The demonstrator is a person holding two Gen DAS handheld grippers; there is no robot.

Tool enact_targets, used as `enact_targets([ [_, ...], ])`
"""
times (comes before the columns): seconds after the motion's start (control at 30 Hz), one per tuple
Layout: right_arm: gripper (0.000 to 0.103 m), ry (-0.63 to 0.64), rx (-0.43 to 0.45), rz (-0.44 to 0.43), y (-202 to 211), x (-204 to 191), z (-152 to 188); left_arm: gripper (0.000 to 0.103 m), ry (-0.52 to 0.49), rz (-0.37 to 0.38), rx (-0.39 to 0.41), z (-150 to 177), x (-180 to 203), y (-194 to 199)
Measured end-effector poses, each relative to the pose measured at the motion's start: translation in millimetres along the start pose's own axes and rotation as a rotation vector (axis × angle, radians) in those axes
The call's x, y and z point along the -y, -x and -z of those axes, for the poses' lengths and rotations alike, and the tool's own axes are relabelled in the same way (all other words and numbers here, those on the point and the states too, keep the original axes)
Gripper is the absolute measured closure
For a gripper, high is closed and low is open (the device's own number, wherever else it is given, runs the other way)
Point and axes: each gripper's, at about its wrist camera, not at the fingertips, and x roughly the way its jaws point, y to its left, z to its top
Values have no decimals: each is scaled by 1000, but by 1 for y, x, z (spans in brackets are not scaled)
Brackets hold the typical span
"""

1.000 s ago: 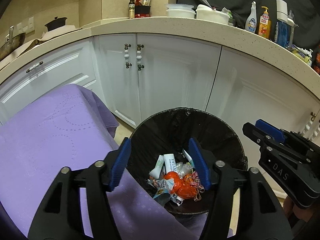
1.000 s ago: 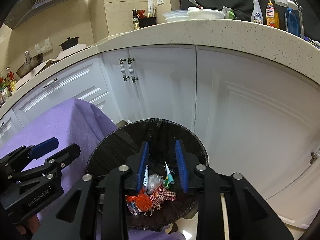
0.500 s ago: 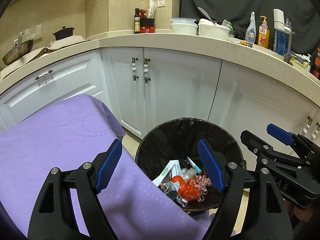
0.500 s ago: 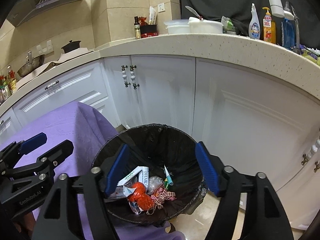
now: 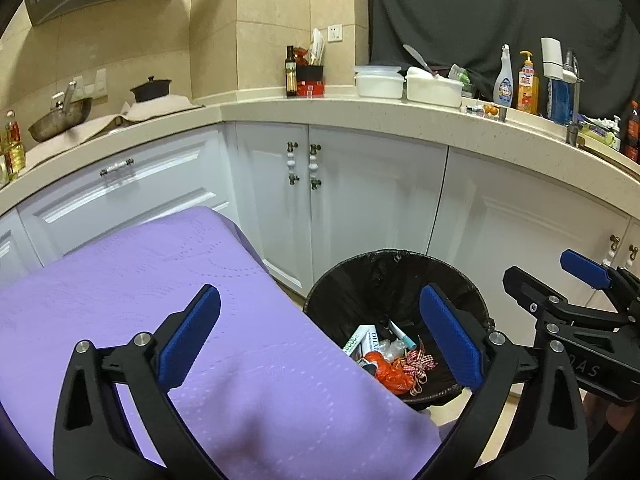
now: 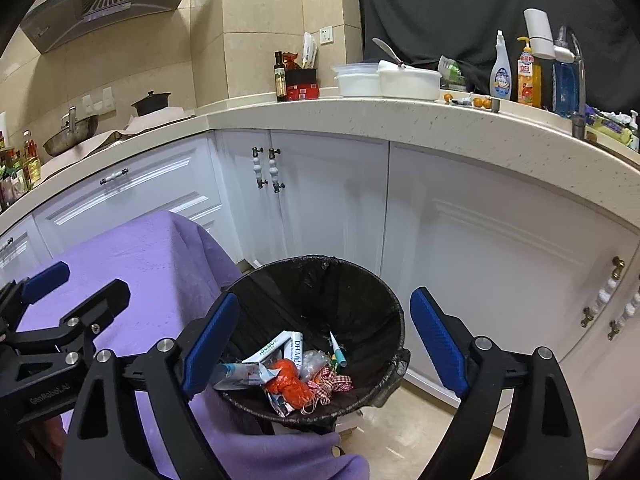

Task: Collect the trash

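Both tongs, left (image 5: pixel 318 340) and right (image 6: pixel 324 344), have just been opening and hang spread and empty over the bin (image 6: pixel 394 312) (trash (image 6: pixel 298 372) inside), so the drop looks done.

I noted a purple cloth (image 5: pixel 168 280) covering the table at left. White cabinet doors (image 6: pixel 328 200) ran beneath a speckled countertop (image 6: pixel 400 120). On it I recorded a dark oil bottle (image 6: pixel 281 77), two white lidded tubs (image 5: pixel 378 80), a spray bottle (image 6: pixel 500 68), an orange soap dispenser (image 6: pixel 529 78), and a wok (image 5: pixel 60 118) far left.
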Motion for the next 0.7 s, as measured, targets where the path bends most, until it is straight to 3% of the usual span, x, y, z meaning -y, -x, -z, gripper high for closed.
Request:
enact_targets([
  [0.7,17,24,65,8,54,-11,7,5,36,-46,56,5,-22,56],
])
